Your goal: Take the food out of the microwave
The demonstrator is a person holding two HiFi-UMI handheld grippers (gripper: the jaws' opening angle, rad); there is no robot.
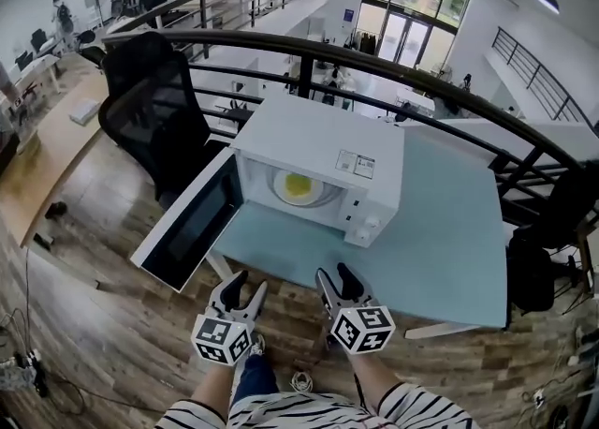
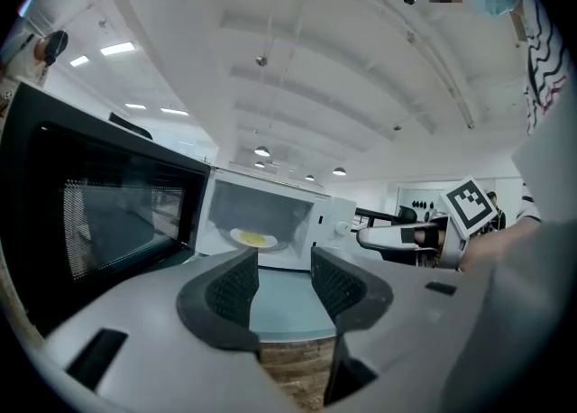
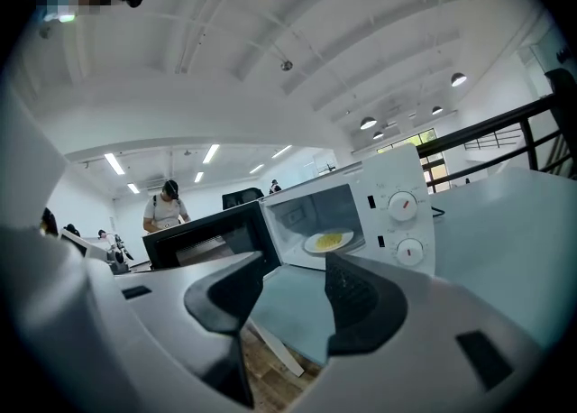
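Observation:
A white microwave stands on a pale blue table with its door swung open to the left. Inside it lies a white plate with yellow food, also seen in the left gripper view and the right gripper view. My left gripper and right gripper hover side by side below the table's near edge, both open and empty, well short of the microwave. The right gripper shows in the left gripper view.
A black office chair stands left of the microwave. A black railing curves behind the table. Wooden floor lies below the open door. A person stands far behind in the right gripper view.

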